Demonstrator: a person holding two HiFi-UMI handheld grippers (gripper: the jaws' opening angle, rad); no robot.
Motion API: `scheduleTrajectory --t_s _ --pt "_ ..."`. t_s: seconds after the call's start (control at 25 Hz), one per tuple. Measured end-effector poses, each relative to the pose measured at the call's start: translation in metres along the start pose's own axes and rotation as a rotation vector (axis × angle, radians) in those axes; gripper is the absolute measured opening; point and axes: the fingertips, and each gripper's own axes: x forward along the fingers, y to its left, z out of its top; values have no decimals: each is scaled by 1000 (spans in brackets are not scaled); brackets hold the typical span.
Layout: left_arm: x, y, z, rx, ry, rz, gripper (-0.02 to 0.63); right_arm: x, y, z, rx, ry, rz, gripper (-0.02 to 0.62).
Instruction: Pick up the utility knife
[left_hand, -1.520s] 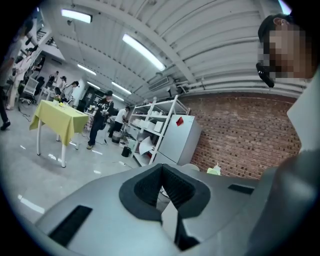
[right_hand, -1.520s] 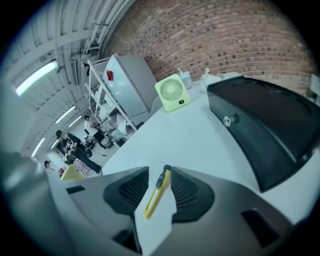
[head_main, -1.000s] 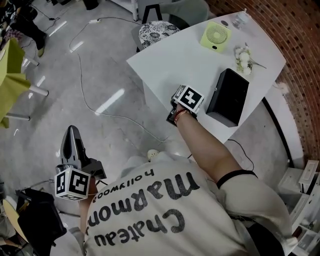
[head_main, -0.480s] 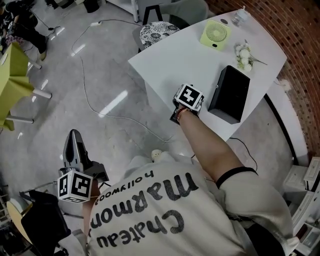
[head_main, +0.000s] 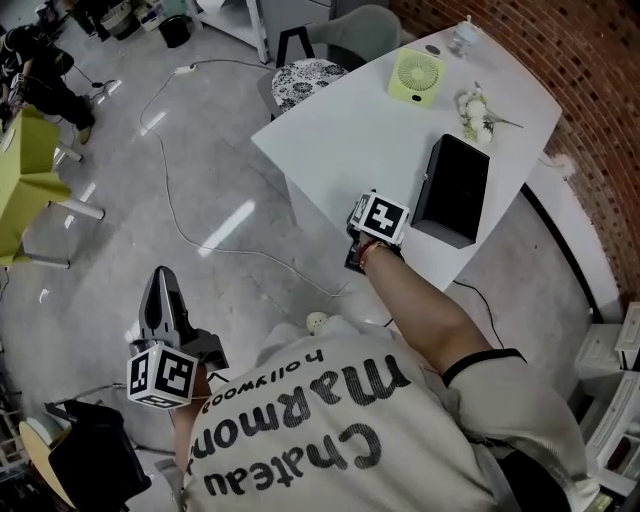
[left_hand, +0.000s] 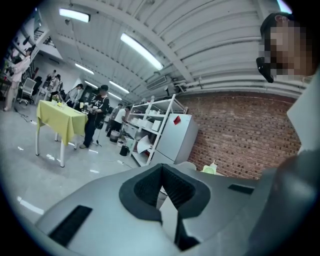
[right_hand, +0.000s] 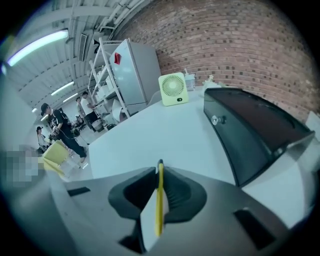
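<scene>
In the right gripper view, a thin yellow utility knife (right_hand: 159, 205) stands edge-on between my right gripper's (right_hand: 159, 172) dark pads, which press on both of its sides as the jaws are closing. In the head view, that gripper's marker cube (head_main: 380, 217) hovers over the near edge of the white table (head_main: 340, 120), just left of a black box (head_main: 452, 190); the knife is hidden there. My left gripper (head_main: 160, 288) hangs low at the left over the floor. Its pads (left_hand: 150, 185) meet at the tip with nothing between them.
On the table stand the black box (right_hand: 250, 130), a green fan (head_main: 415, 73) and white flowers (head_main: 472, 108). A patterned stool (head_main: 305, 75) sits at the table's far left. A cable (head_main: 165, 190) crosses the grey floor near a yellow-clothed table (head_main: 25, 170).
My right gripper has drawn back a little toward the table's near edge. The left gripper has stayed in place.
</scene>
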Motion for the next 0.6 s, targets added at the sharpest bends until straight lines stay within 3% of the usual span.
scheduleTrajectory --t_s 0.6 --pt "14 -38 -21 -25 61 -133 2 -87 -5 21 64 -163 135 52"
